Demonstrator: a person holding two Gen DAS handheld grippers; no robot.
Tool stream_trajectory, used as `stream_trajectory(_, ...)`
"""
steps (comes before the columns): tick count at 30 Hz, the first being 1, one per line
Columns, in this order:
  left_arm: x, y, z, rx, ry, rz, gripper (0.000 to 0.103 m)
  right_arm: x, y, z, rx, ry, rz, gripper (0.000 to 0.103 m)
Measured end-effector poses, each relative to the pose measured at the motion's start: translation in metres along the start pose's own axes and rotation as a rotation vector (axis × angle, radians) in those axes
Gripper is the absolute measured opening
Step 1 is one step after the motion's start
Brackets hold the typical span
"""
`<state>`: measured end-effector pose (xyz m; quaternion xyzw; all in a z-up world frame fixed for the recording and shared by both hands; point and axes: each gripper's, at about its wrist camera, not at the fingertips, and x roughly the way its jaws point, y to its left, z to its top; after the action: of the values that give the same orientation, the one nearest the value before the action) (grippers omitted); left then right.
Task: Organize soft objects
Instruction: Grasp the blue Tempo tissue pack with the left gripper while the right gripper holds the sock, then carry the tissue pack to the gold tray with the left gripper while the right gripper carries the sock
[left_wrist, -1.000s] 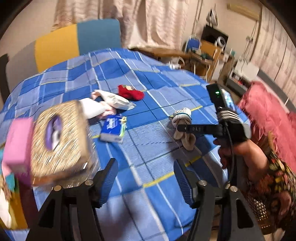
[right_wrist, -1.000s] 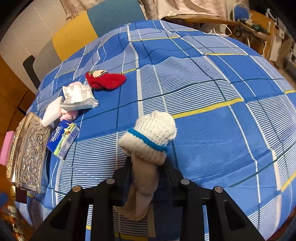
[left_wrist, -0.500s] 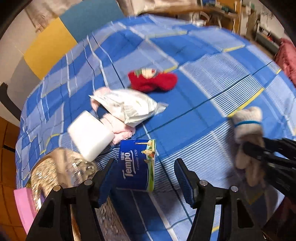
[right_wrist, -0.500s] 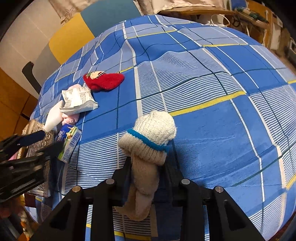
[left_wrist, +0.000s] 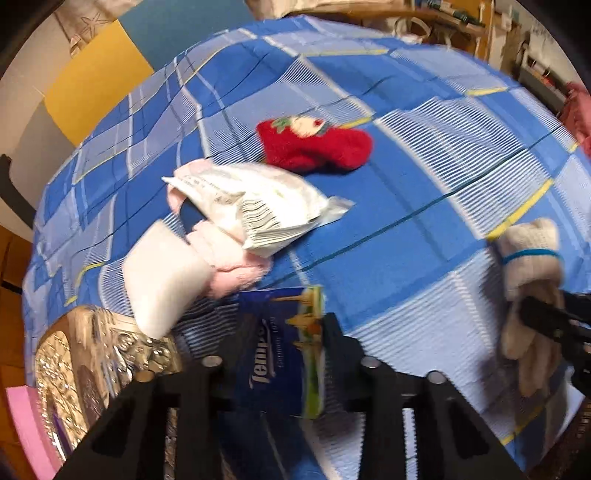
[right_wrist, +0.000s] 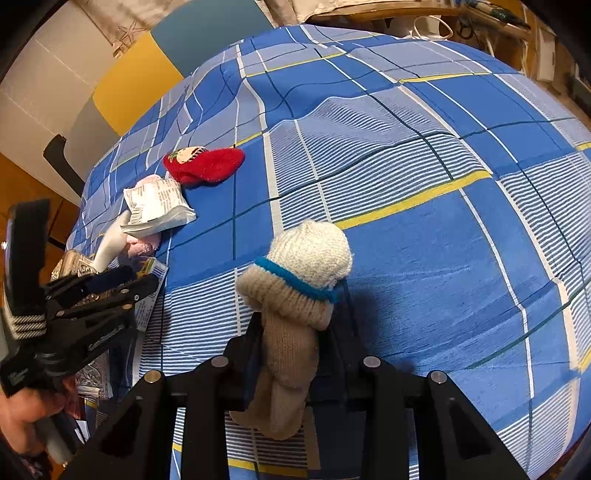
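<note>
Two soft items are being gripped at once. A blue Tempo tissue pack (left_wrist: 284, 347), low in the left-wrist frame, sits between the left gripper (left_wrist: 284, 350), whose jaws, spread wide a second ago, are now closing on it. A knitted beige sock (right_wrist: 295, 314) at lower centre of the right-wrist frame stays pinched by the right gripper (right_wrist: 295, 354). Red sock (left_wrist: 314, 144), wipes packet (left_wrist: 255, 206) and embossed gold tissue box (left_wrist: 85, 362) lie untouched on the blue checked cloth (right_wrist: 443, 258).

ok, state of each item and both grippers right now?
left gripper: jaws closing around the Tempo tissue pack
right gripper: shut on the knit glove
red sock: flat on the bedspread
white wipes pack: lying on pink cloth
</note>
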<state>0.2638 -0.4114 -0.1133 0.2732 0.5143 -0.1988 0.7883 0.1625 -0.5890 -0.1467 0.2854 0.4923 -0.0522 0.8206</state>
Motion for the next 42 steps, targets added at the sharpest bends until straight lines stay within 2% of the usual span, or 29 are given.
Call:
stream_trajectory(3, -0.014, -0.008, -0.006, -0.015, -0.012, -0.135, 0.01, 0.0, -0.001, 0.0, 0.01, 0.0, 0.007, 0.034)
stream_trajectory(4, -0.019, -0.012, -0.008, -0.015, -0.011, -0.182, 0.01, -0.001, -0.001, 0.0, 0.012, 0.0, 0.008, 0.034)
stream_trajectory(5, -0.022, -0.015, -0.009, -0.007, -0.014, -0.185, 0.01, -0.001, -0.001, 0.0, 0.01, 0.0, 0.008, 0.034)
stream_trajectory(6, -0.024, -0.02, -0.01, 0.008, -0.02, -0.176, 0.012, -0.001, -0.001, -0.001, 0.008, -0.001, 0.007, 0.034)
stream_trajectory(8, -0.023, -0.026, -0.012, 0.036, -0.018, -0.152, 0.036, 0.0, 0.0, -0.001, 0.004, -0.002, 0.003, 0.034)
stream_trajectory(12, -0.022, -0.027, -0.013, 0.036, -0.029, -0.023, 0.045, -0.001, 0.0, -0.001, 0.007, -0.001, 0.004, 0.034)
stream_trajectory(15, -0.017, -0.023, -0.01, 0.027, -0.007, 0.043, 0.049, 0.0, -0.001, -0.001, 0.01, 0.001, 0.006, 0.034)
stream_trajectory(17, -0.008, -0.019, -0.007, 0.023, 0.031, 0.08, 0.058, 0.0, -0.001, -0.001, 0.009, 0.002, 0.006, 0.034)
stream_trajectory(18, -0.004, -0.016, -0.005, 0.004, 0.048, 0.081, 0.062, 0.0, -0.001, -0.001, 0.011, 0.001, 0.006, 0.034)
stream_trajectory(21, 0.008, -0.009, -0.002, -0.053, 0.112, 0.005, 0.062, 0.0, -0.002, 0.0, 0.013, 0.004, 0.008, 0.034)
stream_trajectory(24, 0.007, -0.001, -0.006, -0.118, 0.102, -0.049, 0.057, 0.0, -0.001, 0.0, 0.009, 0.006, 0.007, 0.035)
stream_trajectory(25, 0.005, 0.0, -0.008, -0.142, 0.095, -0.086, 0.053, 0.0, -0.001, 0.0, 0.007, 0.006, 0.006, 0.035)
stream_trajectory(33, -0.037, -0.006, -0.033, -0.178, -0.026, -0.165, 0.052, 0.001, 0.001, 0.0, -0.004, 0.005, -0.001, 0.035)
stream_trajectory(42, -0.105, -0.008, -0.066, -0.214, -0.223, -0.303, 0.052, 0.002, 0.007, -0.003, -0.054, -0.012, -0.038, 0.033)
